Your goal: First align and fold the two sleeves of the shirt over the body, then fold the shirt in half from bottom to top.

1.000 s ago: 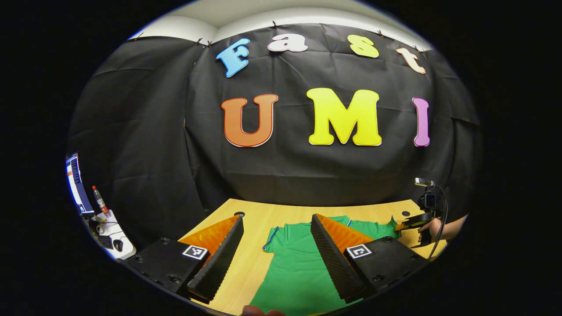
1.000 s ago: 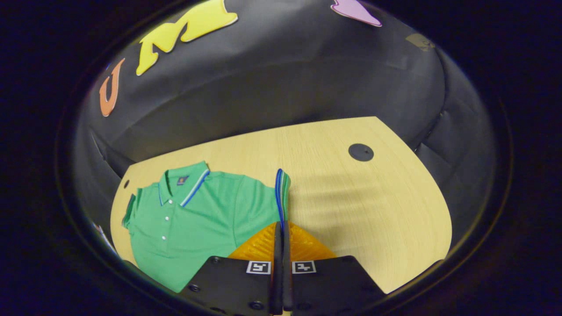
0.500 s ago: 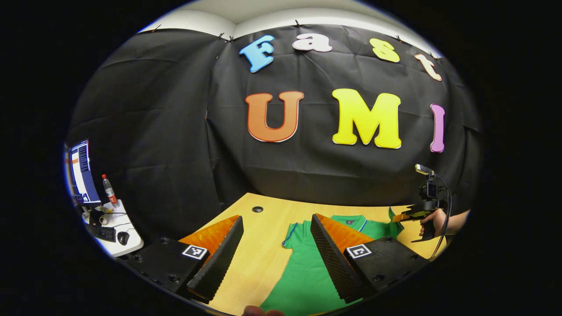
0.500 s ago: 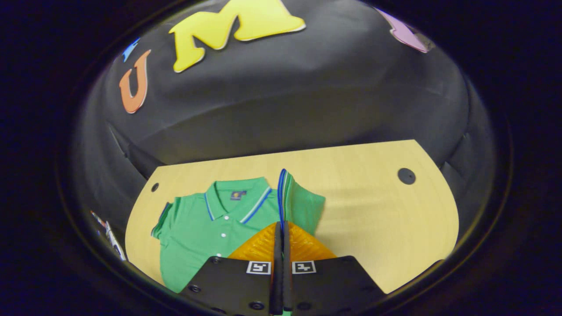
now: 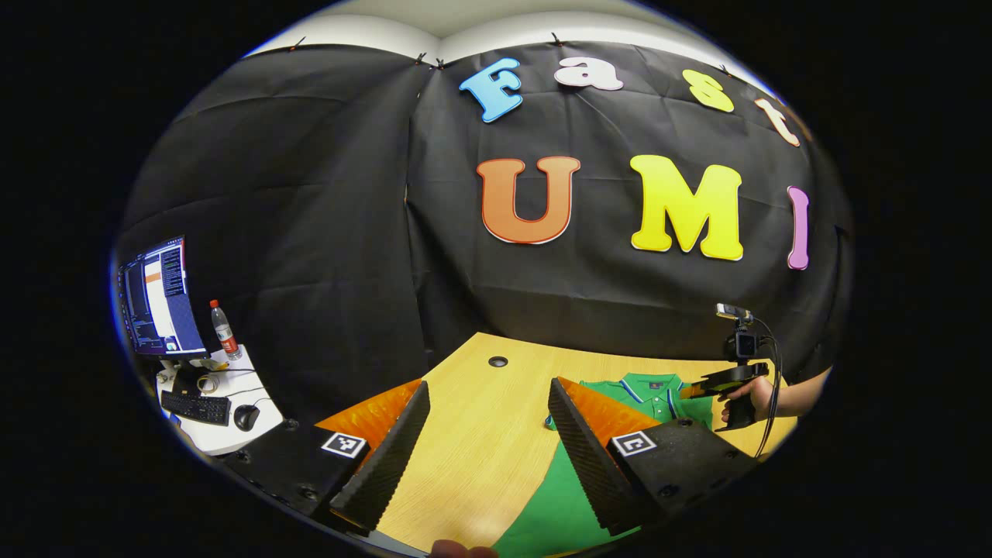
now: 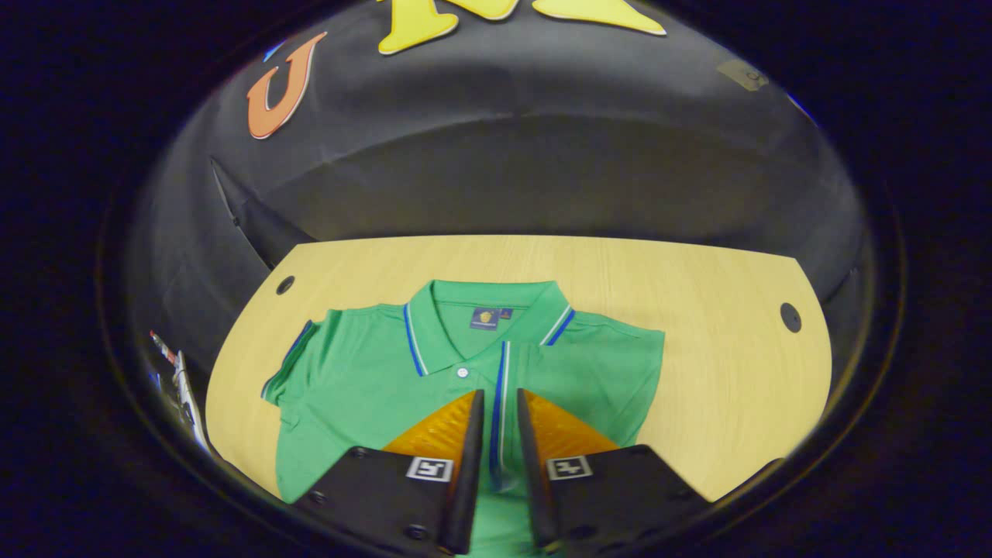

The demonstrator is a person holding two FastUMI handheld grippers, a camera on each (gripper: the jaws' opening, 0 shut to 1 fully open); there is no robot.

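The green polo shirt (image 6: 364,387) lies flat on the wooden table (image 6: 697,310), collar toward the wall. One sleeve is folded over the body, and its blue-striped cuff (image 6: 500,387) lies between the parted fingers of my right gripper (image 6: 498,395), which is open just above it. The other sleeve (image 6: 291,364) is spread out at the left. In the left gripper view, my left gripper (image 5: 488,386) is open and empty over bare table beside the shirt (image 5: 659,391). Farther off, a hand (image 5: 756,397) holds the right gripper (image 5: 725,384) over the shirt.
Round cable holes (image 6: 790,316) (image 6: 284,284) sit near the table's far corners. Beyond the table's left end, a white desk (image 5: 221,434) carries a monitor (image 5: 159,298), a bottle (image 5: 225,332), a keyboard (image 5: 194,407) and a mouse (image 5: 246,417).
My right gripper carried the sleeve across onto the shirt's body and its fingers parted, letting the cuff go. The left gripper swung left, so the shirt slid right in its view.
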